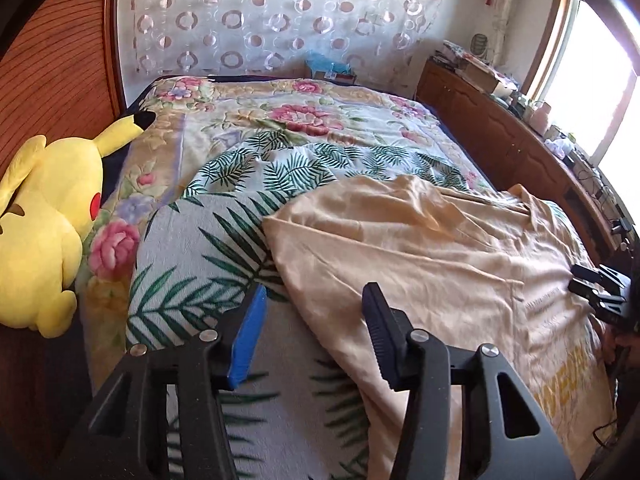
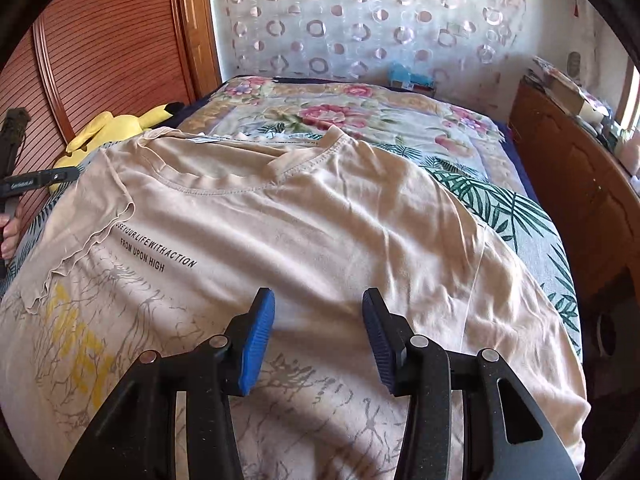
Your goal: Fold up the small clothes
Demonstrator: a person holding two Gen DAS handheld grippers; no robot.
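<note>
Counted: 1 beige T-shirt (image 2: pixel 320 216), 1 yellow plush toy (image 1: pixel 44 232), 1 leaf-print sheet (image 1: pixel 192 248), 1 floral blanket (image 1: pixel 304 112), 1 bed (image 1: pixel 138 98), 2 grippers – left gripper (image 1: pixel 316 312), right gripper (image 2: pixel 319 316). 1 hand (image 2: pixel 8 236) is seen.

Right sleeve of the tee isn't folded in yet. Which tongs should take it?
Right, probably. The right tongs hover open over the tee, with its unfolded right side just beside them. The left tongs sit open over the opposite edge, where a sleeve already lies turned in.
</note>
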